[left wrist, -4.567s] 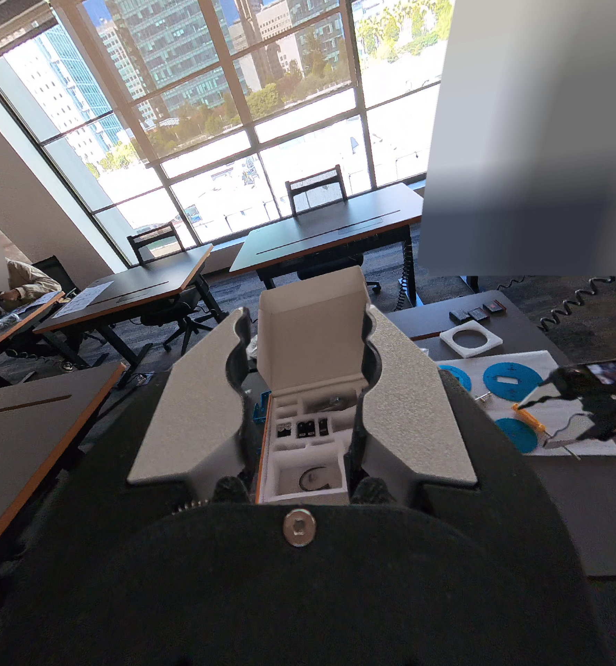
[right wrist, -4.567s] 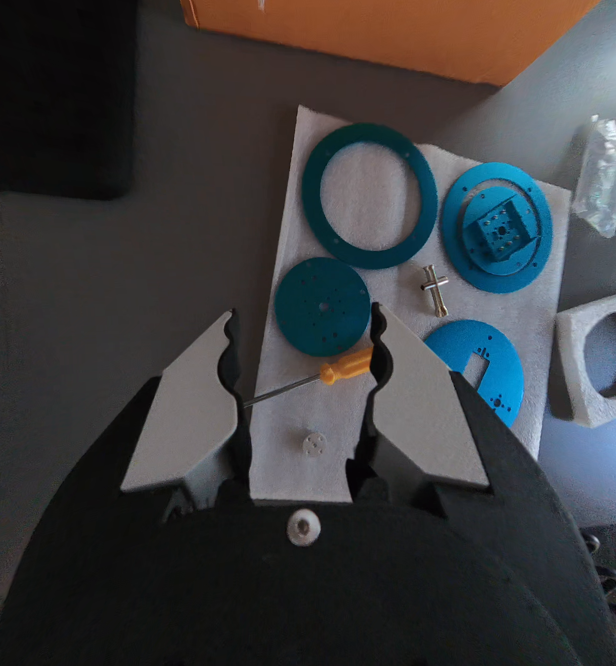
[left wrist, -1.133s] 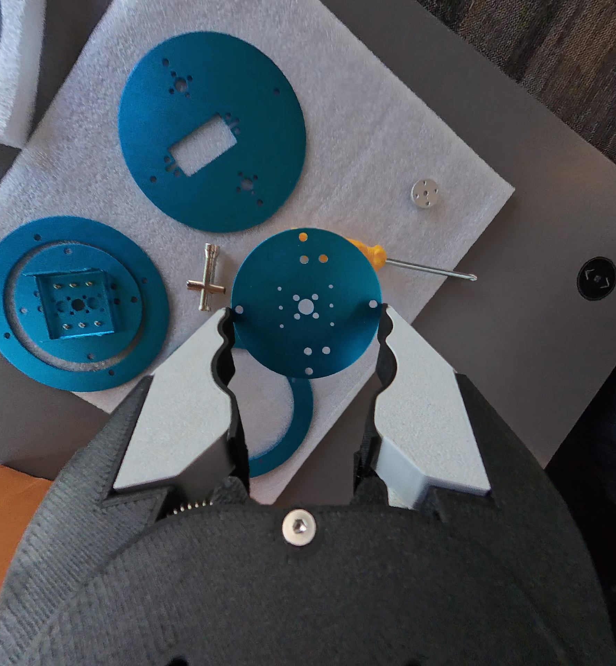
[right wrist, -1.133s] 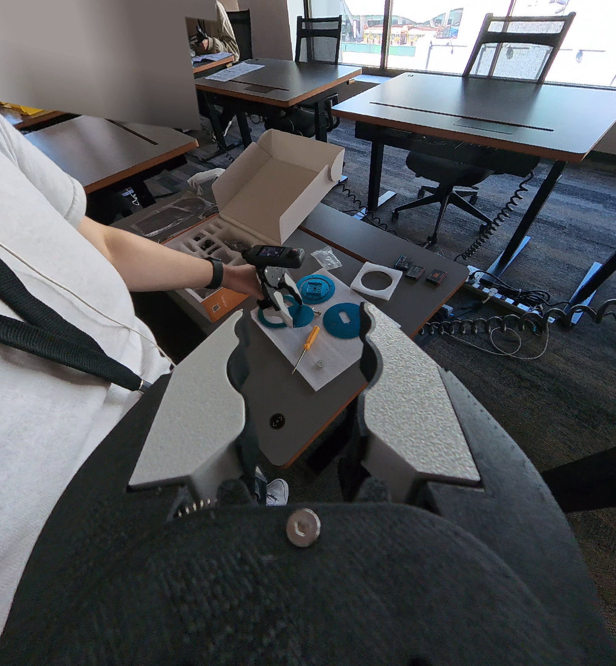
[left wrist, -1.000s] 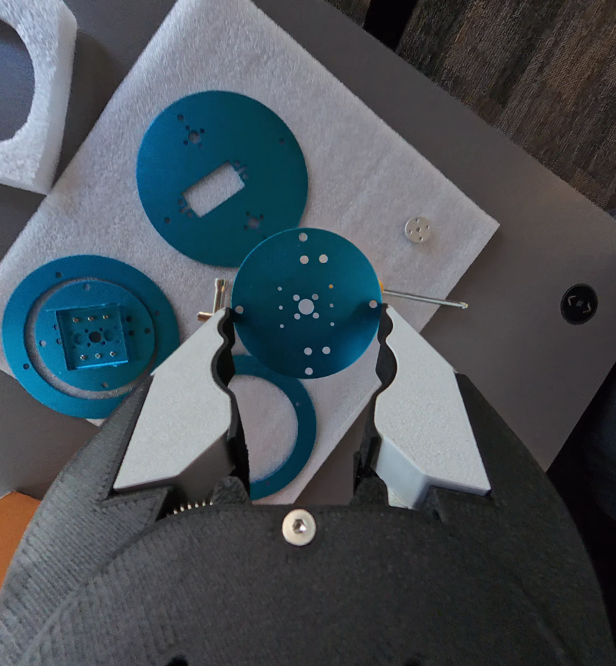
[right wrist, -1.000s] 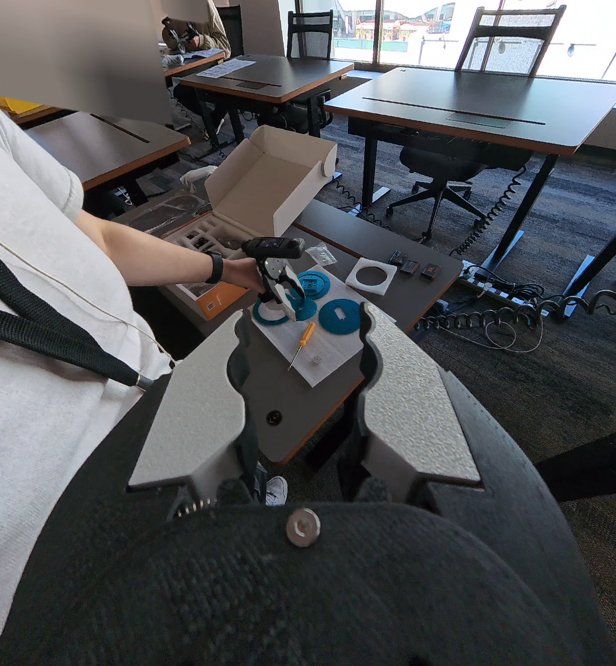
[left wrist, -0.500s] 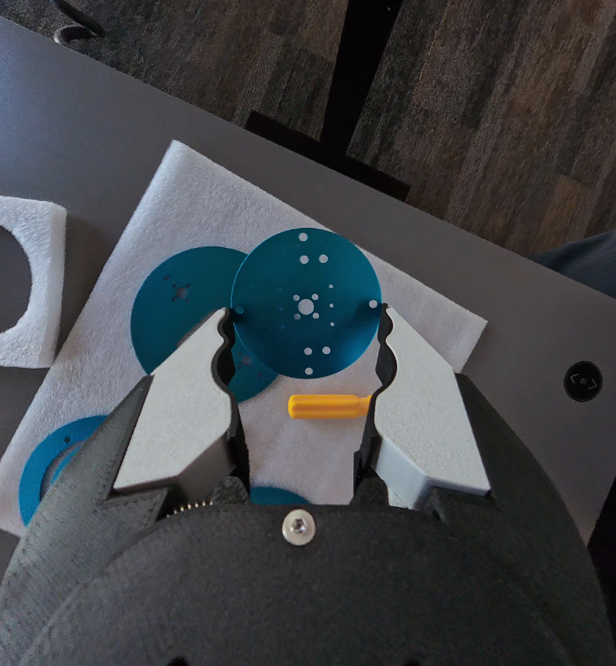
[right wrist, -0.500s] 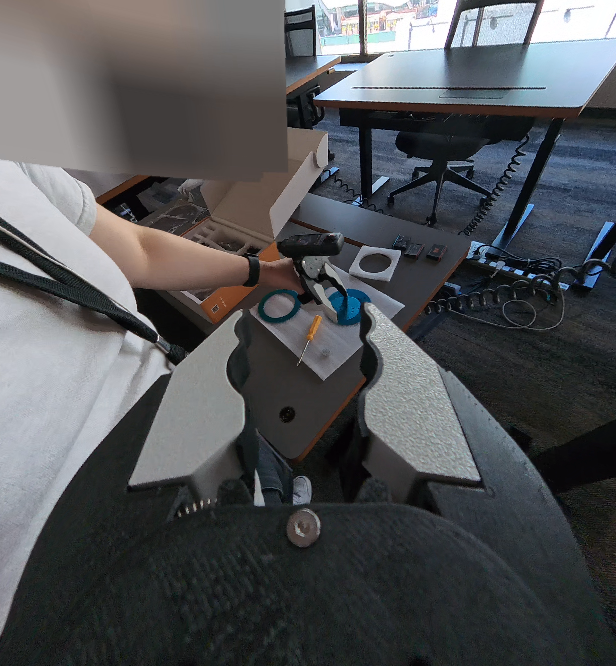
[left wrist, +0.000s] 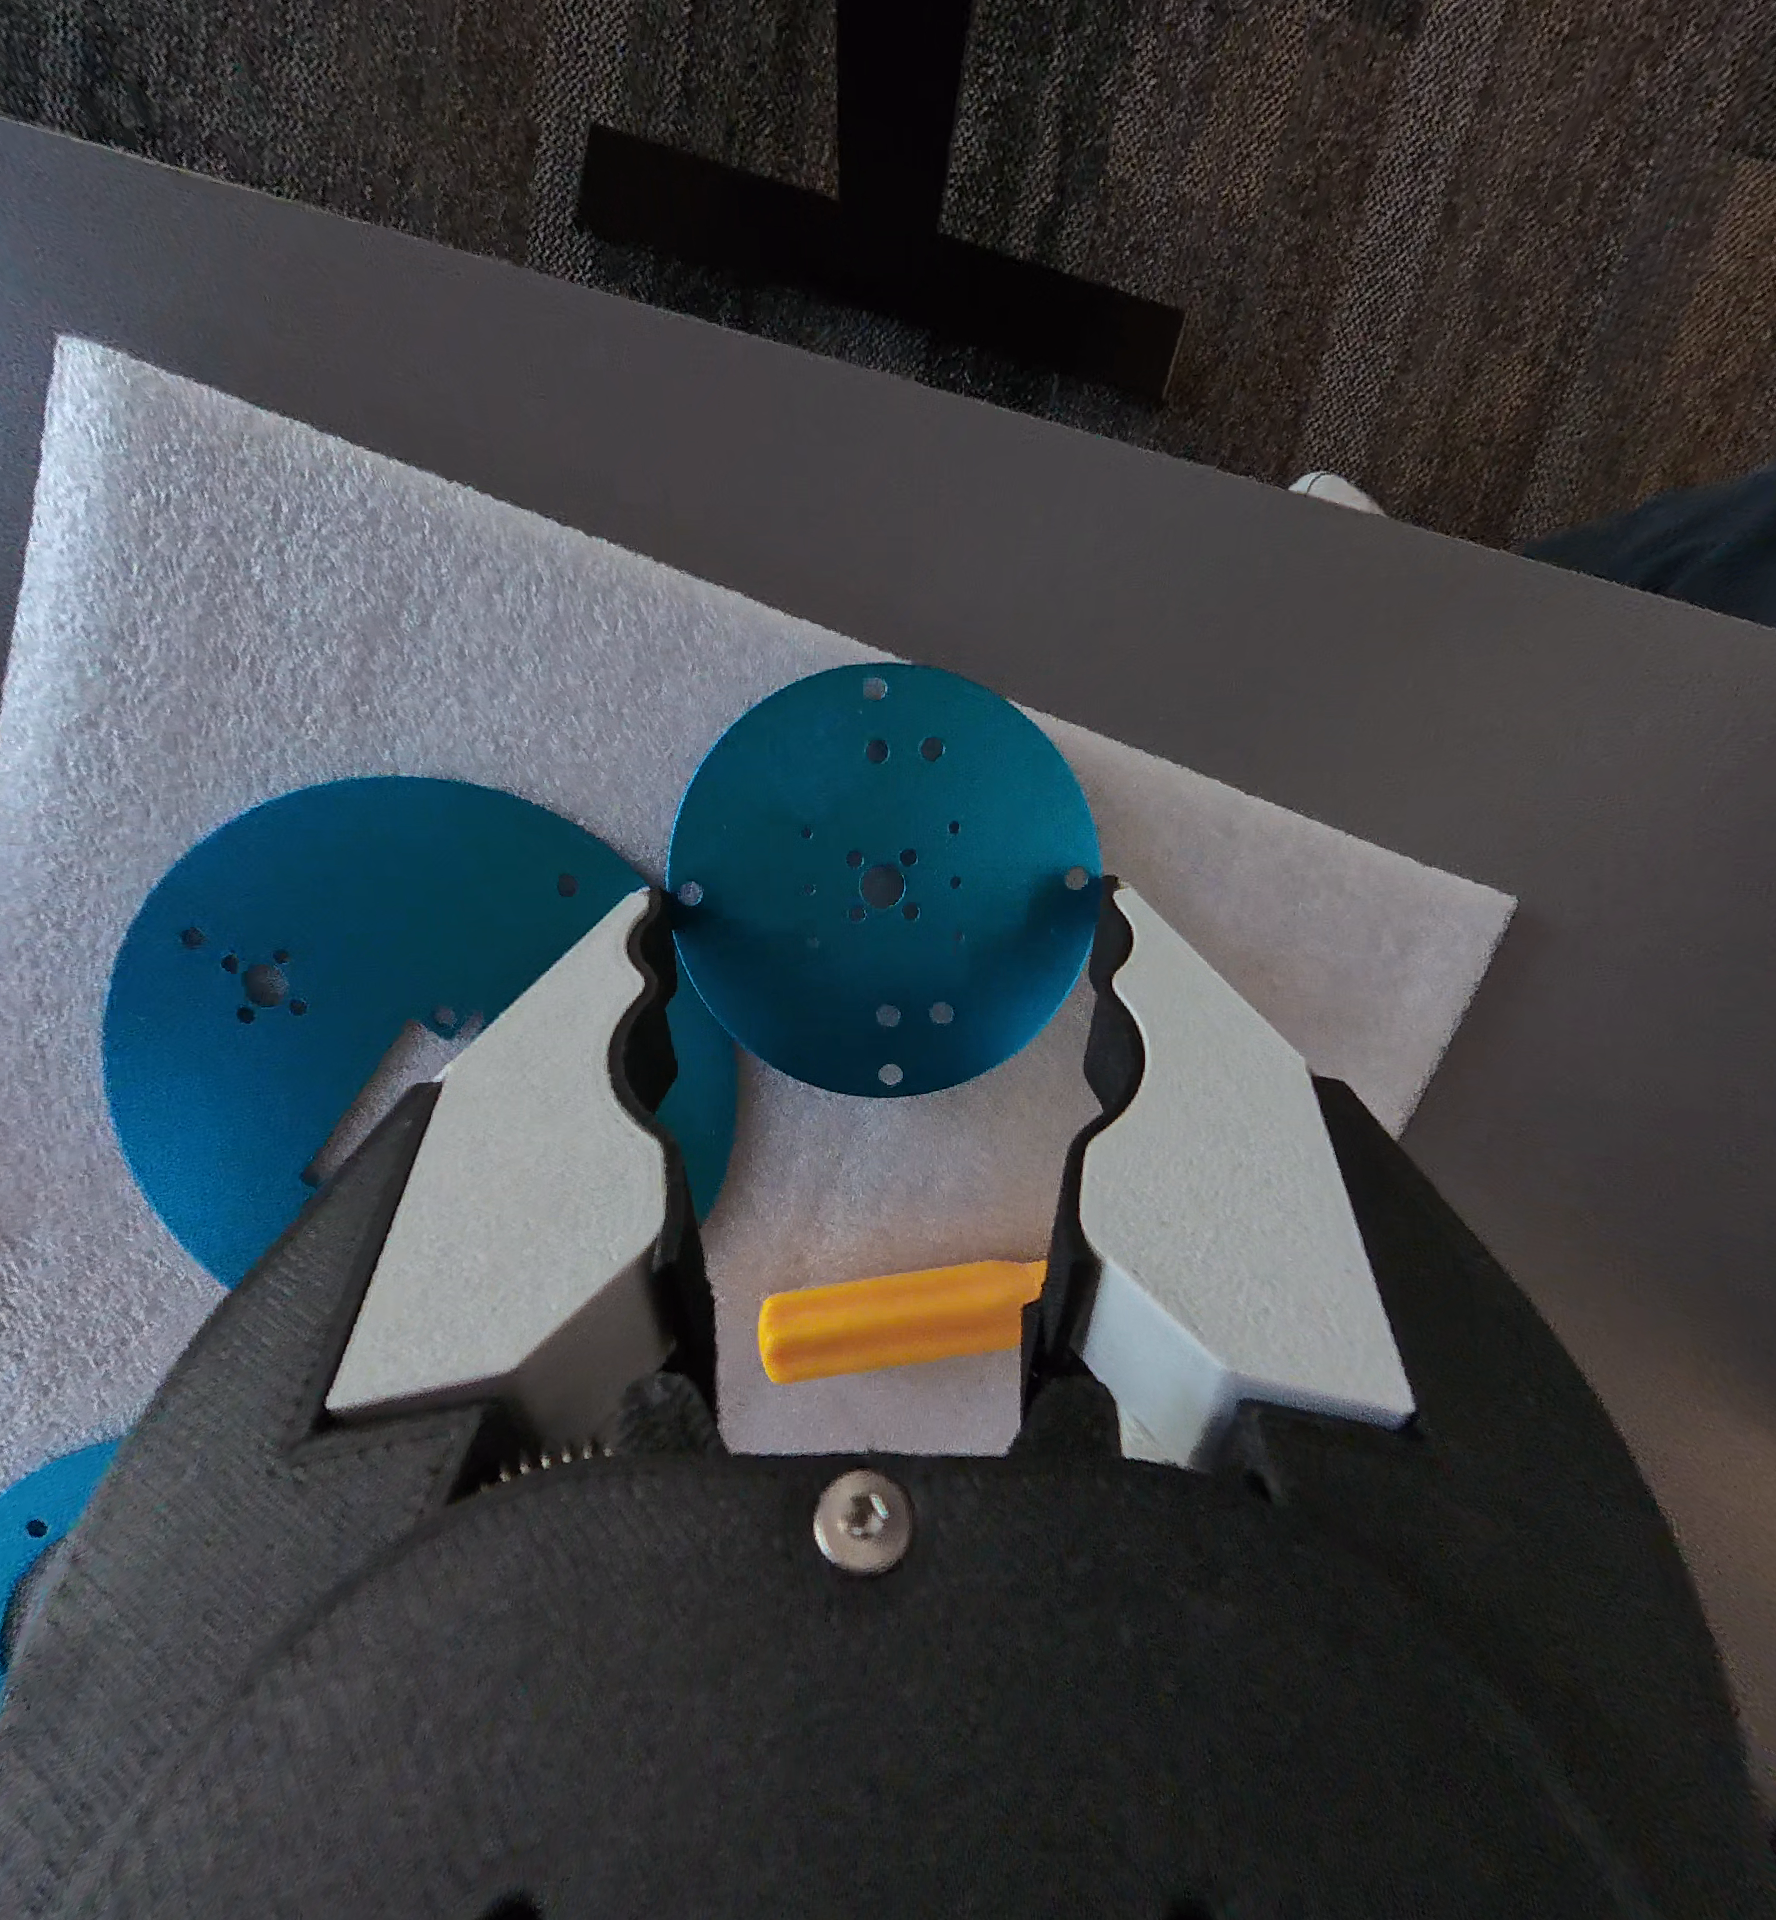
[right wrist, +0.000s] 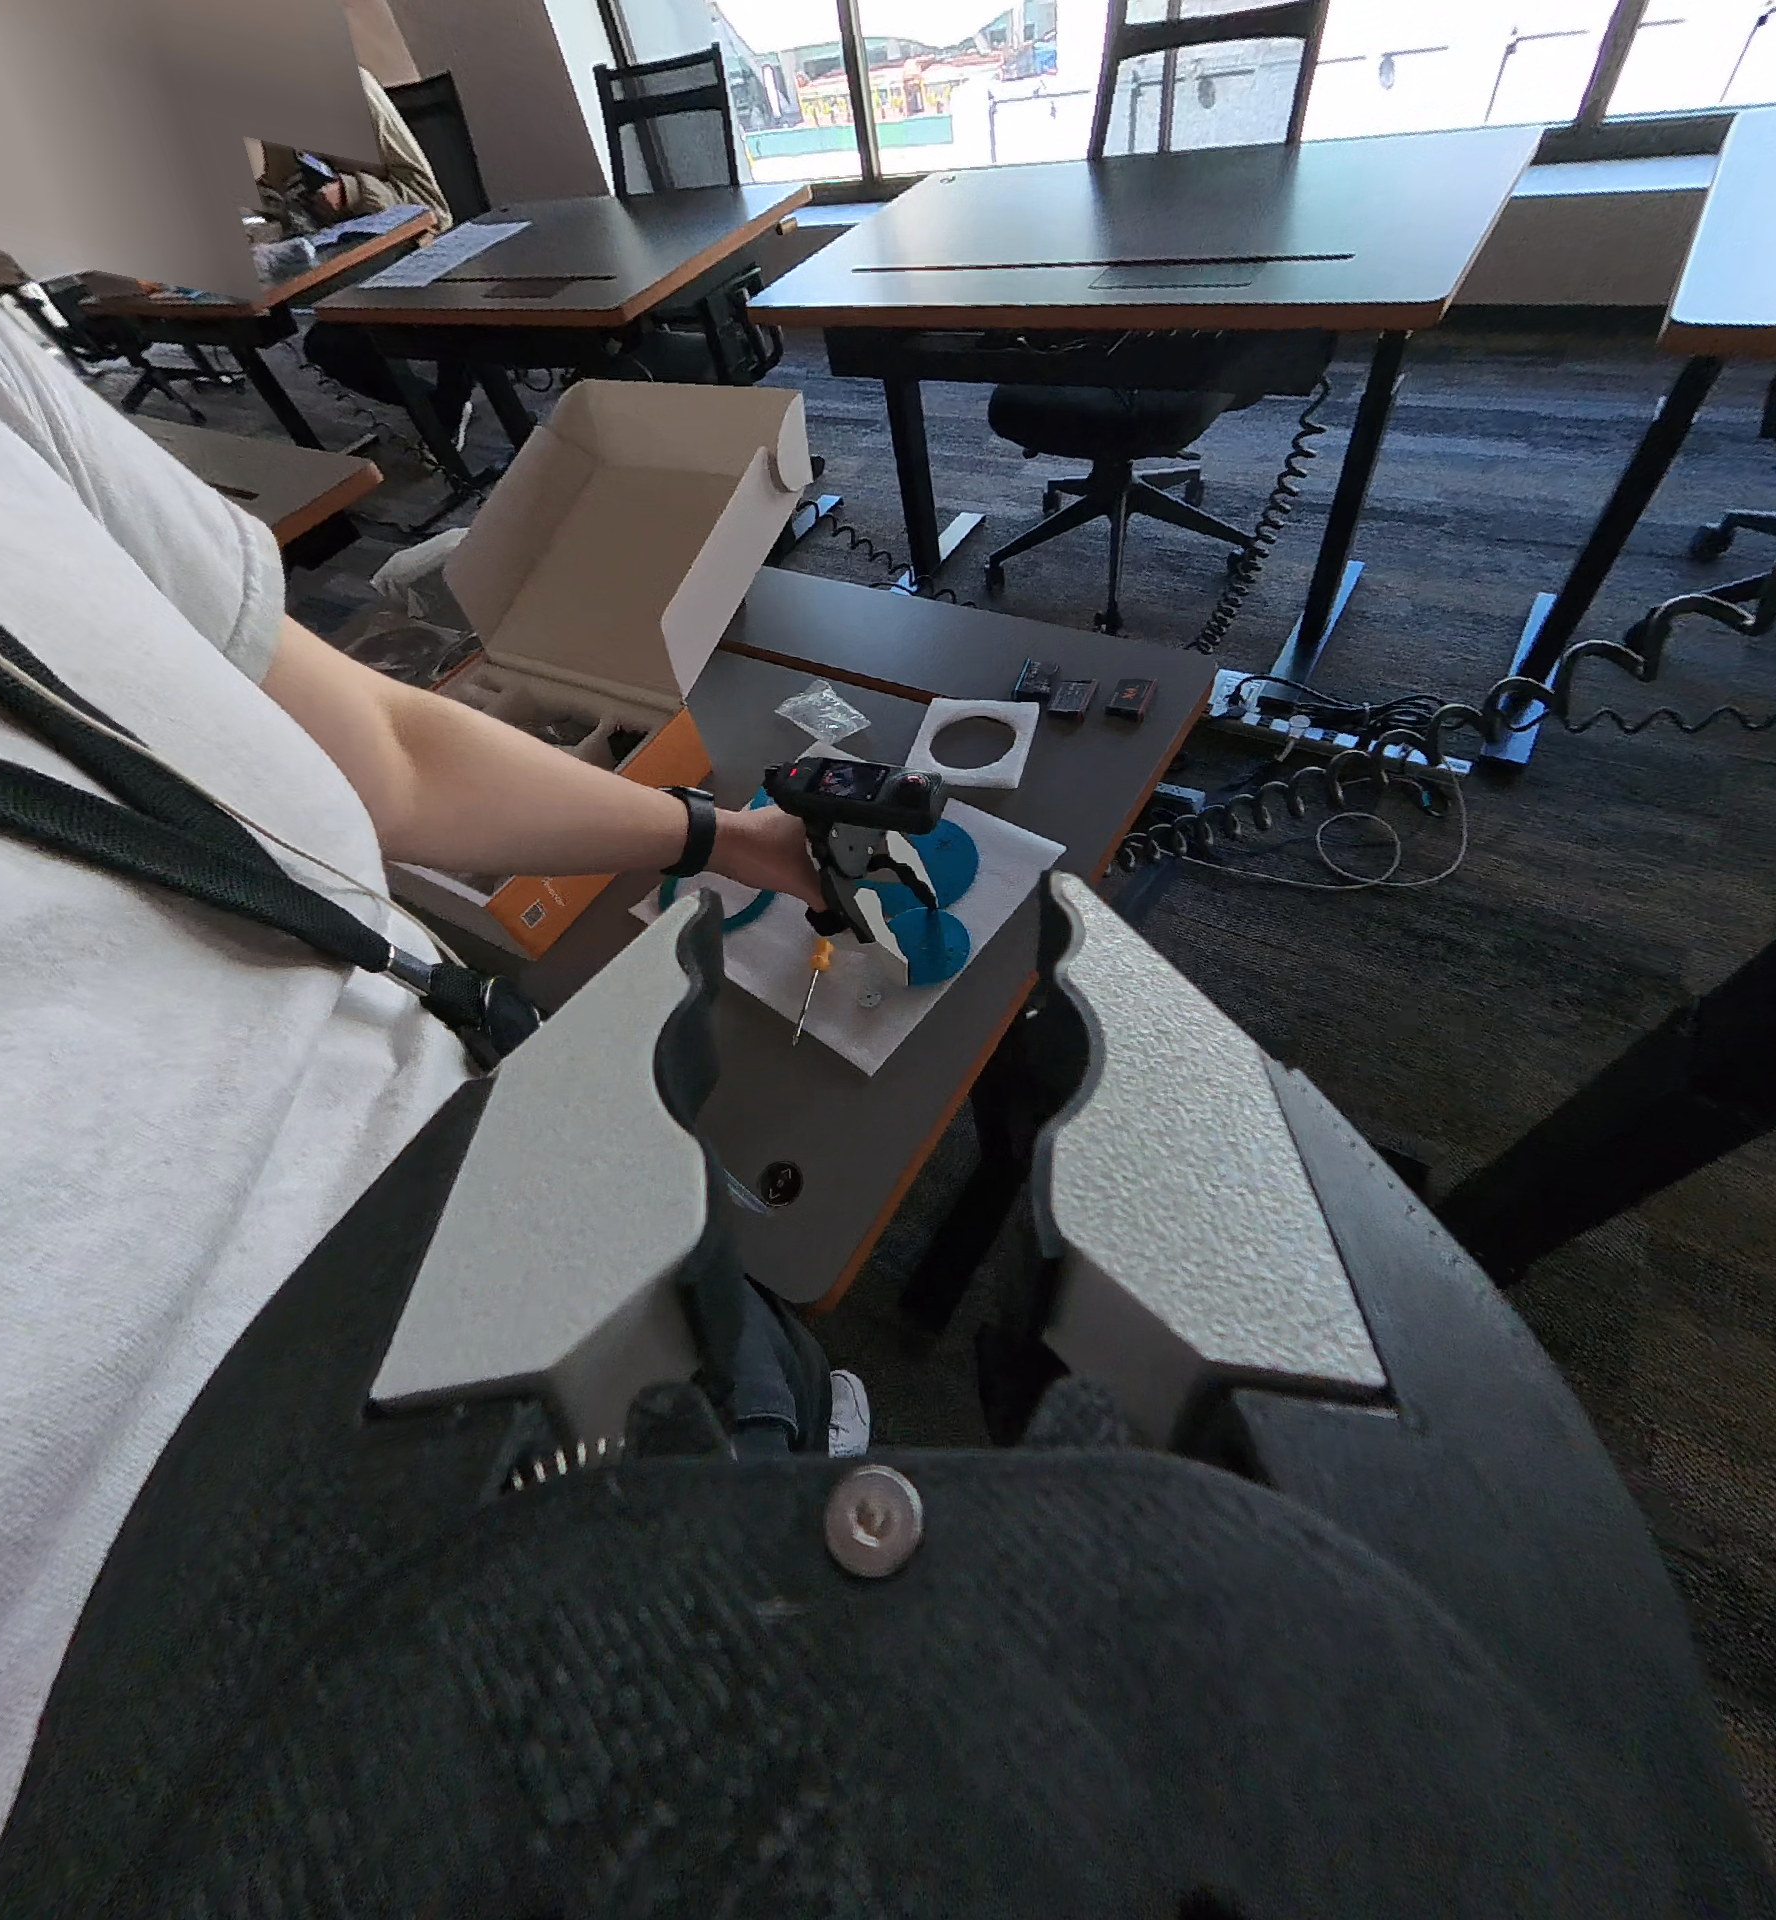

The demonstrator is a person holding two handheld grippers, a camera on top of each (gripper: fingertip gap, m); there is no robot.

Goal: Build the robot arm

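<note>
My left gripper (left wrist: 884, 894) is shut on a small blue disc with several holes (left wrist: 884, 883), gripping its rim between the two fingertips. It holds the disc low over a white foam sheet (left wrist: 344, 675), next to a larger blue disc (left wrist: 344, 987). An orange screwdriver handle (left wrist: 894, 1320) lies on the foam between the fingers. My right gripper (right wrist: 876, 896) is open and empty, held back off the table beside the person's body. The right wrist view shows the left gripper (right wrist: 910, 930) and its disc (right wrist: 941, 951) down at the foam.
On the dark table (right wrist: 967, 644) stand an open white and orange box (right wrist: 603, 582), a white foam square with a round hole (right wrist: 972, 743), three small black items (right wrist: 1081, 691) and a plastic bag (right wrist: 822, 712). A small silver hub (right wrist: 870, 1000) lies on the foam. Desks, chairs and coiled cables stand beyond. Spacing between my two grippers at the tips: around 55 cm.
My left gripper has carried the small blue disc across the foam toward the table's outer edge and lower. The right gripper, over the foam 4.6 s ago, stays drawn back.
</note>
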